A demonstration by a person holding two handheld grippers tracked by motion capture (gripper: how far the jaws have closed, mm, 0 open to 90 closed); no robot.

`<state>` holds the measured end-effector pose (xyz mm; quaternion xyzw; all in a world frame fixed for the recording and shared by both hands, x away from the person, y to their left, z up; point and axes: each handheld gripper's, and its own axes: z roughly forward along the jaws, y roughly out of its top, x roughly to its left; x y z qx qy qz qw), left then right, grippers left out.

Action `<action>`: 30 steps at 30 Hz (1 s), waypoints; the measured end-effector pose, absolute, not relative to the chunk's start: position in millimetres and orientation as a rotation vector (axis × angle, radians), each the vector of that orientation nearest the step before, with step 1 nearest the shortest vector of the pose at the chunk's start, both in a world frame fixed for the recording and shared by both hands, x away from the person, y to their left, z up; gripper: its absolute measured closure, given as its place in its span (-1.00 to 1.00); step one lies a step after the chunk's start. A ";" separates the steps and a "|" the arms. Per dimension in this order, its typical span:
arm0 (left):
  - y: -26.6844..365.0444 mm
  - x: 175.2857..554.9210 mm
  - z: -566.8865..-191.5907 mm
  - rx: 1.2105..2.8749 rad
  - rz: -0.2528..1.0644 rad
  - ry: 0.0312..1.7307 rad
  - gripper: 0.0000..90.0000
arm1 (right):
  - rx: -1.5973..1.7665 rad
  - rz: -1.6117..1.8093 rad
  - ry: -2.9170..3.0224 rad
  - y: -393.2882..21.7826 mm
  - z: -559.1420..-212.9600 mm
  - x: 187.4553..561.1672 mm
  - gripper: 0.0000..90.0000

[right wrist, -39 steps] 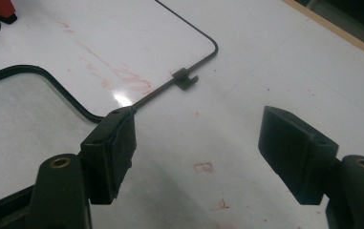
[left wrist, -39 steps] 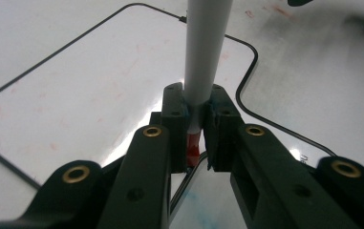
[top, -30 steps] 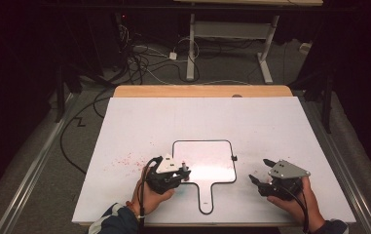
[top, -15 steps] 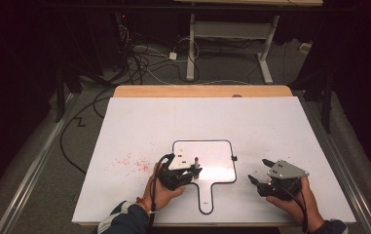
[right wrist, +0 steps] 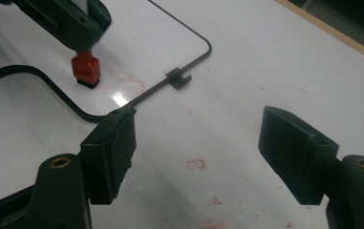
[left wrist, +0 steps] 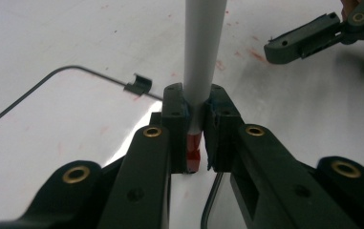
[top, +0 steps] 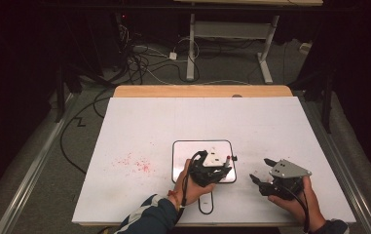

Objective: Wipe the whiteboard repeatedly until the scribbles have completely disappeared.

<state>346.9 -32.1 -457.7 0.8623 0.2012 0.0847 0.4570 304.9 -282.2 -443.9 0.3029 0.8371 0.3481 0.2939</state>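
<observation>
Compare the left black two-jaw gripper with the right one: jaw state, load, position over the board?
The left gripper has its jaws shut on a white marker with a red end; the right gripper has its jaws wide open and holds nothing. The left gripper is over the small black-rimmed whiteboard; the right gripper sits beside the whiteboard, above the white tabletop. Both are black, hand-held, and low near the table's front edge.
</observation>
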 end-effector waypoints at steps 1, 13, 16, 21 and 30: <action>-36.8 347.0 -457.2 2.130 0.213 0.487 0.76 | 0.805 0.926 2.230 -282.8 -443.9 304.7 -0.35; -9.5 352.7 -457.9 2.127 0.183 0.520 0.76 | 0.814 0.928 2.222 -286.3 -442.9 303.3 -0.35; 4.0 351.4 -457.2 2.134 0.184 0.534 0.76 | 0.814 0.924 2.223 -284.6 -443.1 302.8 -0.35; 31.5 349.3 -455.9 2.157 0.218 0.556 0.76 | 0.813 0.925 2.219 -284.3 -442.5 303.1 -0.35; 79.9 358.9 -458.3 2.118 0.277 0.692 0.76 | 0.817 0.922 2.218 -284.3 -442.8 303.5 -0.35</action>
